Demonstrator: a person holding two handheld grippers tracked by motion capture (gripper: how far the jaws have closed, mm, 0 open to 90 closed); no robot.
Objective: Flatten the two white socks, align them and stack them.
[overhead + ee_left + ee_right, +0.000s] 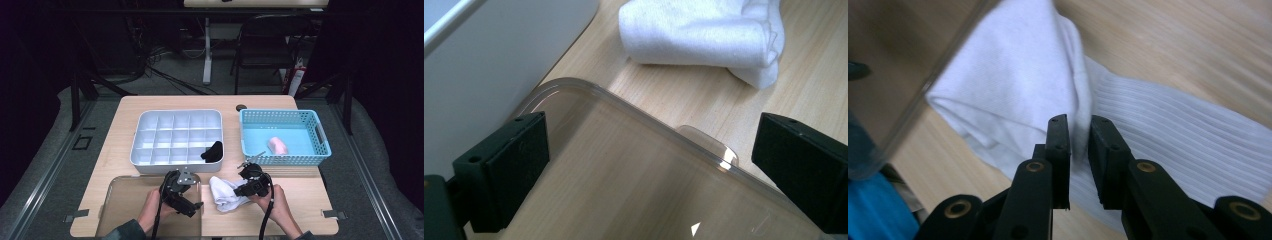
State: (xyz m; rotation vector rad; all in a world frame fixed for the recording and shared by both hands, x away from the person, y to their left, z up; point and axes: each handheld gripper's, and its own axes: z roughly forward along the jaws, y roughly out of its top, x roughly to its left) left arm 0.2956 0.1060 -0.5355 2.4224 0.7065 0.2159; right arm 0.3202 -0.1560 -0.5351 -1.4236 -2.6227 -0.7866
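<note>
The white sock (pixel 226 193) lay on the wooden table (pixel 300 192), just right of the clear lid (pixel 120 205) and in front of the white compartment tray (pixel 150 145). Its long axis ran roughly left to right across the high view, the ribbed cuff end toward the right gripper (pixel 1079 135). That gripper's jaws stood nearly together, pinching a raised fold of the sock. The left gripper (pixel 649 165) hovered over the lid's corner, jaws wide apart and holding nothing.
</note>
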